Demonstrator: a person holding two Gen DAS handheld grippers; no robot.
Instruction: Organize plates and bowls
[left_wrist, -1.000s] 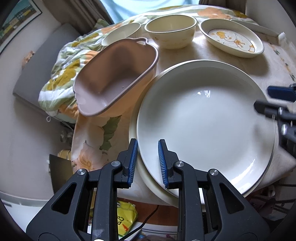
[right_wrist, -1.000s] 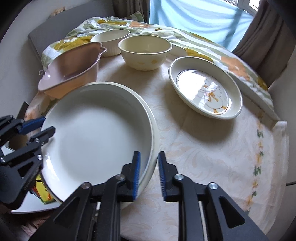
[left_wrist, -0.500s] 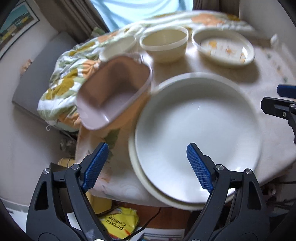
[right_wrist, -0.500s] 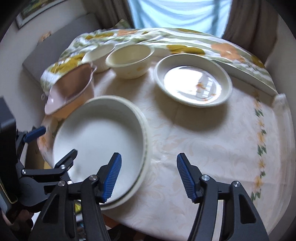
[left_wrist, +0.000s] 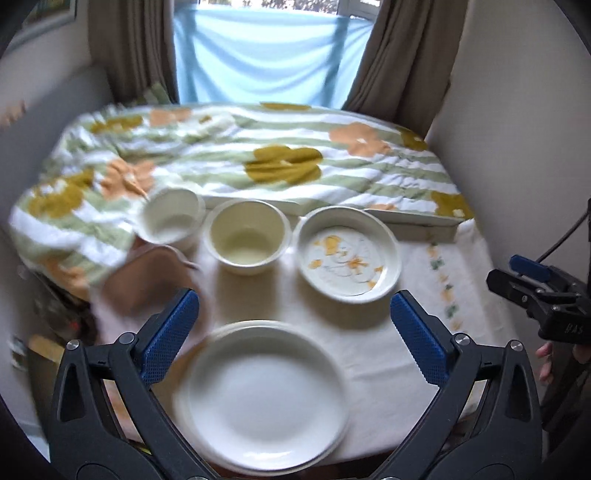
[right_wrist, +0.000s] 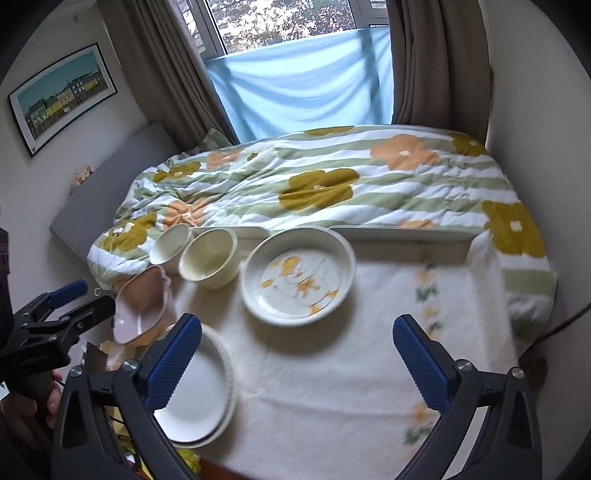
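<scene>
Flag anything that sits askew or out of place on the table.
The pink dish is tilted, leaning at the table's left edge rather than lying flat. The stacked white plates overhang the near edge. The bowls and the patterned plate sit flat.

Window (right_wrist: 295, 26) at back w/ daylight and foliage outside, lower part covered by a light-blue cloth (right_wrist: 306, 77), brown curtains (right_wrist: 173, 70) on both sides. Framed picture of coloured houses (right_wrist: 62, 92) on the off-white wall at left, grey padded panel (right_wrist: 107, 184) below it. Bed w/ green-striped floral quilt (right_wrist: 332, 184) under the window, butting against the worktop (right_wrist: 351, 369) w/ pale floral cloth.
</scene>
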